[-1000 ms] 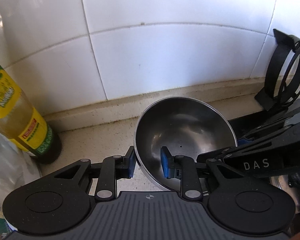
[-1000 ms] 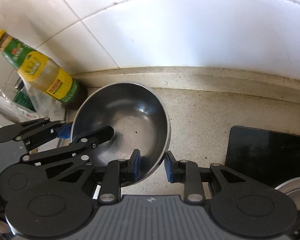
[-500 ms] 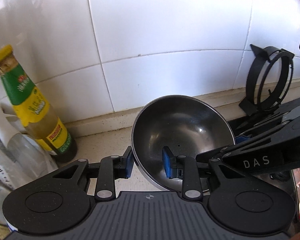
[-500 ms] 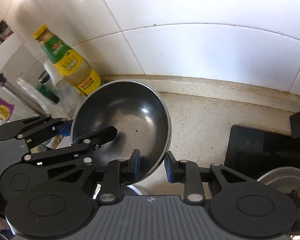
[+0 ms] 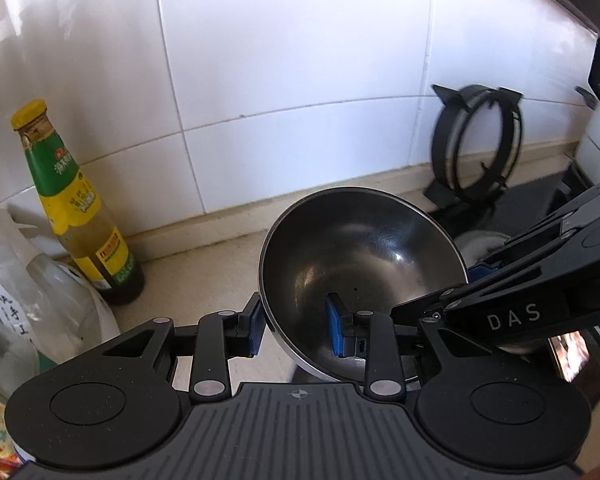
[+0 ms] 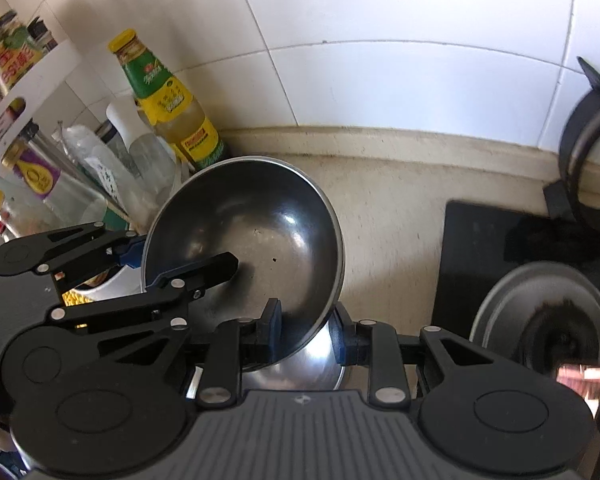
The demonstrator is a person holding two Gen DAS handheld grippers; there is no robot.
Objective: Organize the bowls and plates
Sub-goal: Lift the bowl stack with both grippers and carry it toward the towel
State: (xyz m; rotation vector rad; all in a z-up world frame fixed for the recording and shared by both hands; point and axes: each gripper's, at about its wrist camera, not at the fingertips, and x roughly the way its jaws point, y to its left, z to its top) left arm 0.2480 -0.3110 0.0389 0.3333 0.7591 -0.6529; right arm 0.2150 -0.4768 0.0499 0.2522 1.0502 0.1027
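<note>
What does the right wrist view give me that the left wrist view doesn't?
Right wrist only: the shelf rack with jars at far left, and the grey lid on the black hob.

Left wrist only: the whole black ring stand against the tiles.

Both: the steel bowl gripped at its rim by the left tool and right tool, plus the yellow-capped bottle.

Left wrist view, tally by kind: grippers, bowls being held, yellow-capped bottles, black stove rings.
Grippers: 2 (left gripper, right gripper)
Held steel bowl: 1
Yellow-capped bottle: 1
Black stove ring: 1
Total: 5
</note>
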